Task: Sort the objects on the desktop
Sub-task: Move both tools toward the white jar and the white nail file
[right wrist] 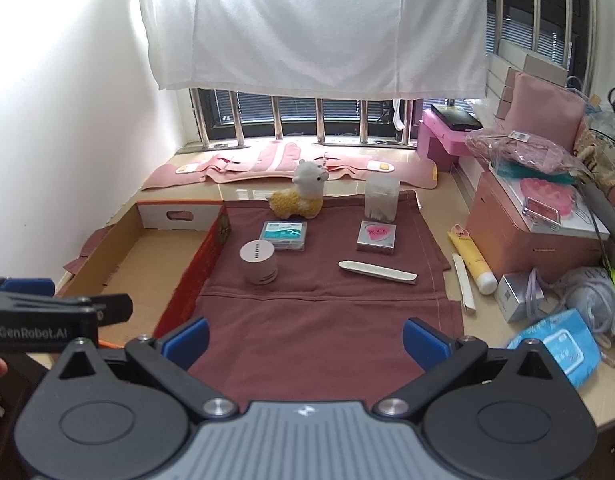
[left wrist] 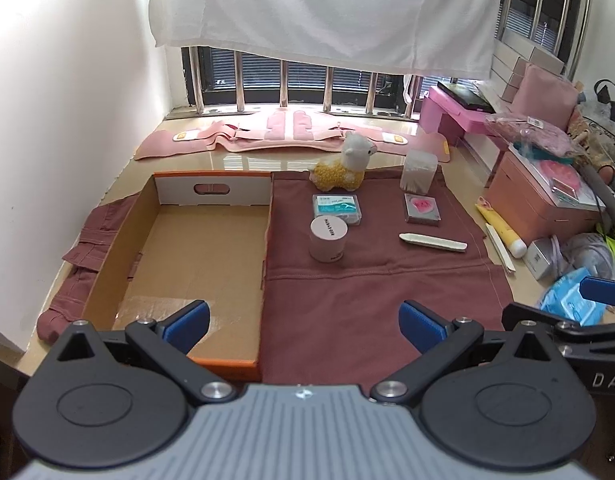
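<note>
The big cardboard box (left wrist: 195, 240) sits empty on the left of the counter (right wrist: 611, 408). The toy alpaca (left wrist: 341, 168), white jar (left wrist: 328, 240) and thin white stick (left wrist: 433, 242) wait on the red cloth (left wrist: 367, 288). Both the left gripper (left wrist: 305, 322) and right gripper (right wrist: 305, 338) are wide open, holding nothing. The round jar could tip or roll if bumped. The flat stick might slip away.

A maroon cloth (right wrist: 307, 320) lies beside a brown cardboard box (left wrist: 179, 256) with an orange rim and white end wall. The toy alpaca (right wrist: 299, 196) is yellow-bodied with a white head; the round jar (right wrist: 259, 262) is pale pink, and the flat case (right wrist: 284, 235) is teal and white.
</note>
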Available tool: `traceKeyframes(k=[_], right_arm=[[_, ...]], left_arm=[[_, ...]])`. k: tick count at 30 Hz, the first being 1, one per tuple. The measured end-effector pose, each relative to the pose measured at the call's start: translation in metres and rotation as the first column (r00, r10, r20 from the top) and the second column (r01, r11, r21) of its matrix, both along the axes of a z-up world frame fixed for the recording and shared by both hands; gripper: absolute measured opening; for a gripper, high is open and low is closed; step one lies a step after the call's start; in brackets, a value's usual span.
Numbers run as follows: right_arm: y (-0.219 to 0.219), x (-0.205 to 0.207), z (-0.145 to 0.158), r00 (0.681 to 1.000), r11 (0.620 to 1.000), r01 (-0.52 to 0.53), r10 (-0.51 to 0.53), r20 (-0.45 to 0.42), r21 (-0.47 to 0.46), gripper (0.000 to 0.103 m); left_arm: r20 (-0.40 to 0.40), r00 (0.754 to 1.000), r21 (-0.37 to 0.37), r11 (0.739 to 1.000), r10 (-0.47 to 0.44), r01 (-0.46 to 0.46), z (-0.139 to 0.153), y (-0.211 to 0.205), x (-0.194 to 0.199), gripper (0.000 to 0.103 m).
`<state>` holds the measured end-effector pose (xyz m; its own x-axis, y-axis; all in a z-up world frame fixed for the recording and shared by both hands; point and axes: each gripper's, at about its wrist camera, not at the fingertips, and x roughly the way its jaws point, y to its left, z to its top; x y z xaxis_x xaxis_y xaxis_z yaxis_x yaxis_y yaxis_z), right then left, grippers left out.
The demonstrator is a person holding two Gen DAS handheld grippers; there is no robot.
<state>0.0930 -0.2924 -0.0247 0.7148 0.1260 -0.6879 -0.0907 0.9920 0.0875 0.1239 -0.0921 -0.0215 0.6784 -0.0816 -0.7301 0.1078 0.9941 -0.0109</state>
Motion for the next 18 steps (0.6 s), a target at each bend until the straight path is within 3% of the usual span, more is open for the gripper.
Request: traceKeyframes(k=[18], right_arm=[[-0.080, 0.087, -0.024, 0.980, 0.976, -0.193, 0.198, 0.037, -0.106, 0.103]], left_arm=[[0.044, 0.995, 0.006, 0.996, 0.089, -0.089, -0.020, -0.074, 0.069, 0.103]])
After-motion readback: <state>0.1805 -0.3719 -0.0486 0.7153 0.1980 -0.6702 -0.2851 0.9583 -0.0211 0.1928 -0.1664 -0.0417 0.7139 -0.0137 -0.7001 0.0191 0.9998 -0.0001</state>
